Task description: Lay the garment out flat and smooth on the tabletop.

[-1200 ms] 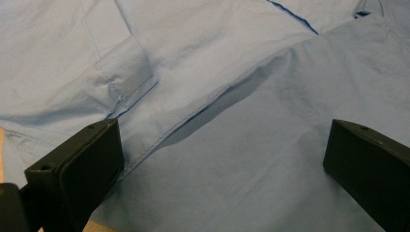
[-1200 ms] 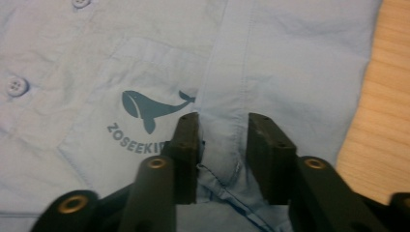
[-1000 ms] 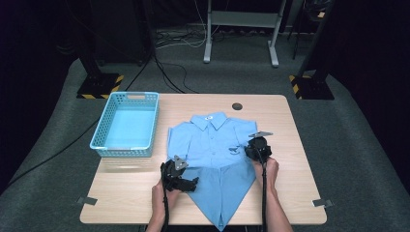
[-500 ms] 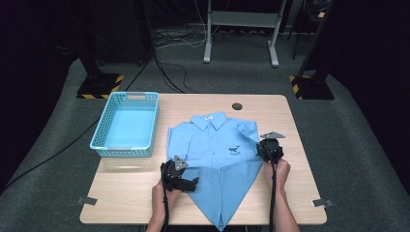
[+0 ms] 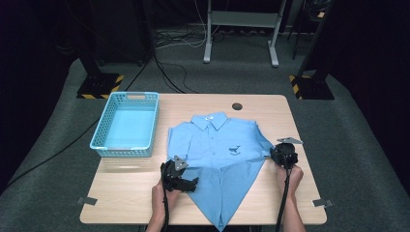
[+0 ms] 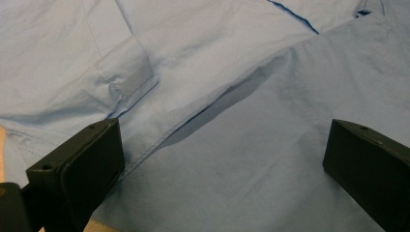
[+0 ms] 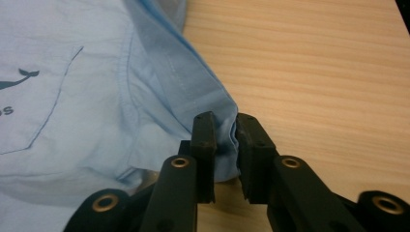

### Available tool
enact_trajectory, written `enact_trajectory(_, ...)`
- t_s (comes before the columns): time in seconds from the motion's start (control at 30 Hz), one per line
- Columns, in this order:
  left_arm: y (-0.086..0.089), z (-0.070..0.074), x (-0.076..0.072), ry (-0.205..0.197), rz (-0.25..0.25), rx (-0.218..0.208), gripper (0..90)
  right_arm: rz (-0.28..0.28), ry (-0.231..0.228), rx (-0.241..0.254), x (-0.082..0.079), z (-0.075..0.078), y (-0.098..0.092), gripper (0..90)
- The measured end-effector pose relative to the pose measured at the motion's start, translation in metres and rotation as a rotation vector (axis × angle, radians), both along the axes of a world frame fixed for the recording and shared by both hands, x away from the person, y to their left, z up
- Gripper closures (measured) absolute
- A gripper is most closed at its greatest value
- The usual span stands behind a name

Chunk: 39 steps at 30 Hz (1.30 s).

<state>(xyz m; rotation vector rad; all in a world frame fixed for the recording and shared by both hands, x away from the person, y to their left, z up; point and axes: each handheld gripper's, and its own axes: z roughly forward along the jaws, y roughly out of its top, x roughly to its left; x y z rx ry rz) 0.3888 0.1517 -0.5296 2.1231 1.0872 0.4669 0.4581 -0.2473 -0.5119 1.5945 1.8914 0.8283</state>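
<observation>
Fingers of our right gripper (image 7: pixel 225 137) pinch the sleeve edge of the blue shirt (image 5: pixel 220 145), which lies right of the blue basket (image 5: pixel 126 145); our left gripper (image 6: pixel 222 159) hovers, jaws apart, over its hem.

Shirt (image 5: pixel 220 159) hem point runs off the bottom edge of the high view; forearms cut off there too. Chest print (image 7: pixel 14 82) cropped by the left edge in the right gripper view, lettering unreadable. Collar label (image 5: pixel 209 117) too small to read. Sleeve fold (image 7: pixel 225 140) partly hidden between the pinching jaws.
</observation>
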Motion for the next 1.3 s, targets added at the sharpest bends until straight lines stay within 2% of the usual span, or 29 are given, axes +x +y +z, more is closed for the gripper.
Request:
enact_trajectory(0.1, 0.0, 0.0, 0.0, 0.0, 0.0, 0.001, 0.5, -0.026, 0.0, 0.014, -0.003, 0.001, -0.009, 75.1)
enact_trajectory(0.2, 0.0, 0.0, 0.0, 0.0, 0.0, 0.0, 0.5, -0.051, 0.004, 0.012, -0.008, 0.002, -0.018, 67.7)
enact_trajectory(0.3, 0.0, 0.0, 0.0, 0.001, -0.001, 0.0, 0.5, -0.051, -0.002, 0.032, -0.016, 0.004, -0.024, 57.4)
enact_trajectory(0.37, 0.0, 0.0, 0.0, 0.001, 0.0, 0.0, 0.5, -0.033, 0.001, 0.063, -0.019, 0.005, -0.024, 51.2)
enact_trajectory(0.43, 0.0, 0.0, 0.0, 0.002, 0.0, 0.0, 0.4, -0.003, 0.006, 0.08, -0.021, 0.007, -0.019, 42.7)
enact_trajectory(0.5, 0.0, 0.0, 0.0, 0.002, 0.001, 0.0, 0.5, 0.021, 0.016, 0.068, -0.02, 0.009, -0.008, 32.8)
enact_trajectory(0.6, 0.0, 0.0, 0.0, 0.002, 0.0, 0.0, 0.5, 0.068, 0.028, 0.065, -0.018, 0.012, 0.014, 18.5)
enact_trajectory(0.67, 0.0, 0.0, 0.0, 0.002, -0.001, 0.0, 0.5, 0.094, 0.037, 0.041, -0.015, 0.013, 0.032, 10.0)
enact_trajectory(0.77, 0.0, 0.0, 0.0, 0.001, -0.002, 0.001, 0.5, 0.163, 0.03, 0.03, -0.01, 0.01, 0.06, 4.9)
enact_trajectory(0.87, 0.0, 0.0, 0.0, 0.0, -0.002, 0.002, 0.6, 0.237, 0.071, -0.005, -0.004, 0.001, 0.082, 0.2)
enact_trajectory(0.93, 0.0, 0.0, 0.0, -0.001, -0.001, 0.002, 0.6, 0.247, 0.086, -0.029, -0.001, -0.006, 0.089, 1.2)
enact_trajectory(0.97, 0.0, 0.0, 0.0, -0.001, -0.002, 0.002, 0.6, 0.247, 0.093, -0.037, -0.001, -0.009, 0.09, 1.0)
enact_trajectory(1.0, 0.0, 0.0, 0.0, -0.001, -0.002, 0.004, 0.6, 0.243, 0.083, -0.015, -0.001, -0.012, 0.089, 0.5)
enact_trajectory(1.13, -0.001, 0.0, 0.0, -0.001, 0.0, 0.005, 0.5, 0.235, 0.082, -0.014, -0.003, -0.012, 0.085, 0.2)
enact_trajectory(1.2, -0.002, 0.0, 0.0, -0.002, 0.001, 0.004, 0.4, 0.236, 0.051, -0.006, -0.005, -0.015, 0.083, 0.0)
enact_trajectory(1.3, -0.005, 0.0, 0.003, -0.002, -0.011, 0.003, 0.2, 0.228, 0.048, -0.008, -0.007, -0.015, 0.079, 0.0)
